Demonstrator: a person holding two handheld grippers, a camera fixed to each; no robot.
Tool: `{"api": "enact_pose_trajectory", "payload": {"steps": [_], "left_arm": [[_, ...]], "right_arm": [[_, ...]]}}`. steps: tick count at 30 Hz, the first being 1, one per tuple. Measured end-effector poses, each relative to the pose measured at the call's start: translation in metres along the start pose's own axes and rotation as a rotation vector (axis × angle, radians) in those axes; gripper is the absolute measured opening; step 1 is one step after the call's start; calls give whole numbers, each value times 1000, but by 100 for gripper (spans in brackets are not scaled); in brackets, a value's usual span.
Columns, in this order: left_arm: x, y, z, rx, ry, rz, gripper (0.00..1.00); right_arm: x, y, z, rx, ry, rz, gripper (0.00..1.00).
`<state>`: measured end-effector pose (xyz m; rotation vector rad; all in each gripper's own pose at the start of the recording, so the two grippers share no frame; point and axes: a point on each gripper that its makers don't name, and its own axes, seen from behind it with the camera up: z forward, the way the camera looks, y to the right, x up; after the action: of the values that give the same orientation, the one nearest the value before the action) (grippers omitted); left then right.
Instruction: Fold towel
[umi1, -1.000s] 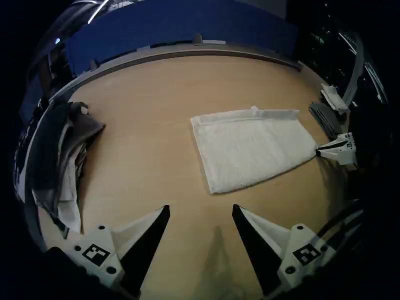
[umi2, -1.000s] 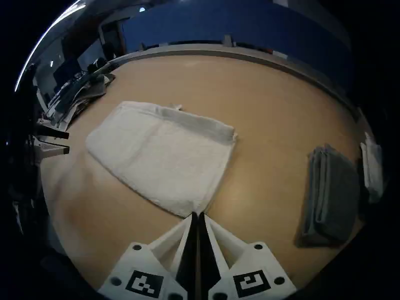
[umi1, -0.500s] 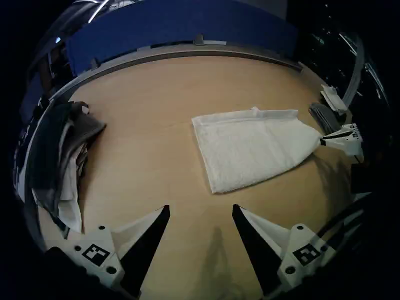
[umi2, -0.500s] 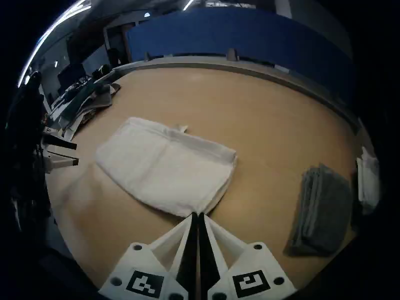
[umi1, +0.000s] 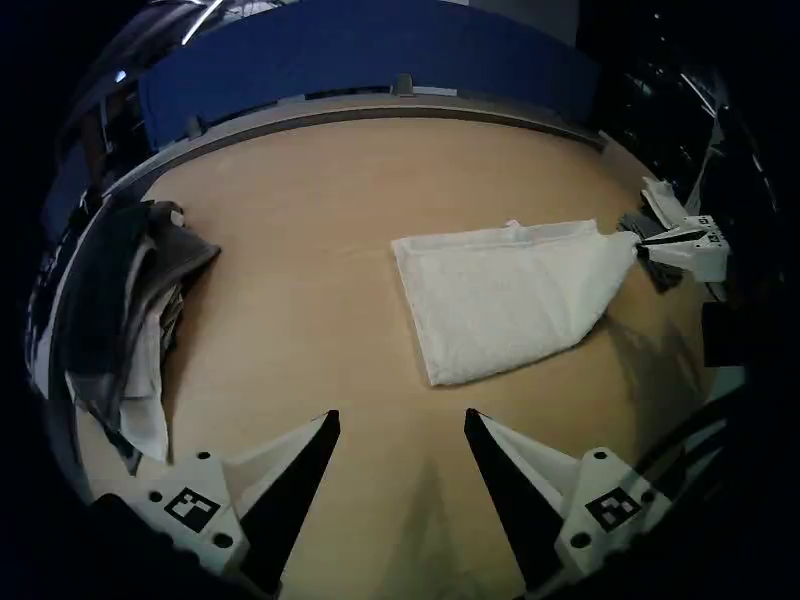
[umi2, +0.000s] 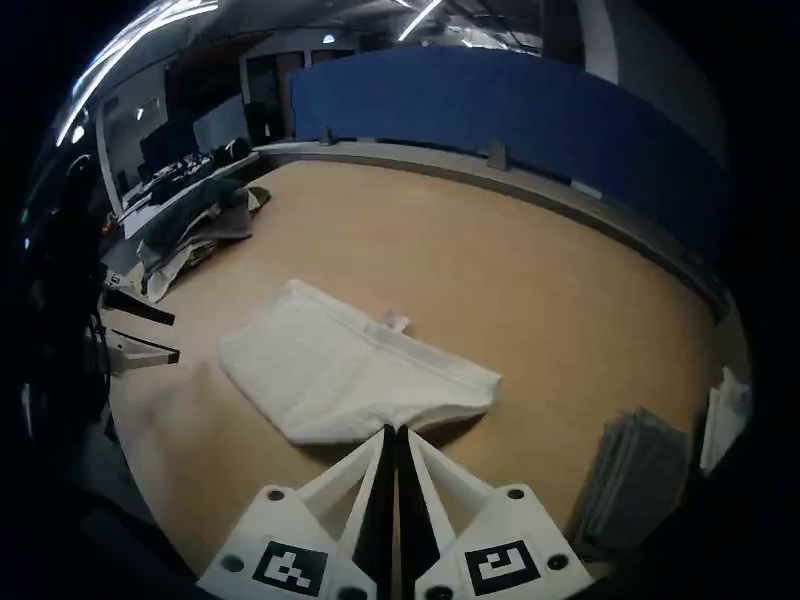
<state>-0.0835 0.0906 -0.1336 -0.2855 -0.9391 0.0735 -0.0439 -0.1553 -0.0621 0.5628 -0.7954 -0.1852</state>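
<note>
Towel (umi1: 505, 300) corner has risen higher off the table (umi1: 300, 250) in right gripper (umi2: 395, 430).

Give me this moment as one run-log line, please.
phase: folding | right tongs: shut on white towel corner, raised off table | left tongs: open, empty

Dim overhead light, soft shadows, strong fisheye edge warp

A pale wooden surface (umi1: 300, 280) runs up to a blue partition (umi1: 360, 50) across the top. In the right gripper view, light strips (umi2: 420, 15) glow overhead and dim desks (umi2: 170, 170) stand upper left.
</note>
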Motion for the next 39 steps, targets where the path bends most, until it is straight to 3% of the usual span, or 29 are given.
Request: {"api": "enact_pose_trajectory", "payload": {"steps": [18, 30, 39], "left_arm": [[-2, -16, -7, 13, 21, -46, 93], [-3, -30, -13, 27, 34, -77, 93], [-8, -39, -13, 41, 36, -113, 93]], "right_arm": [[54, -43, 29, 70, 28, -105, 1], [79, -92, 61, 157, 21, -191, 1], [71, -146, 90, 251, -20, -241, 1]]}}
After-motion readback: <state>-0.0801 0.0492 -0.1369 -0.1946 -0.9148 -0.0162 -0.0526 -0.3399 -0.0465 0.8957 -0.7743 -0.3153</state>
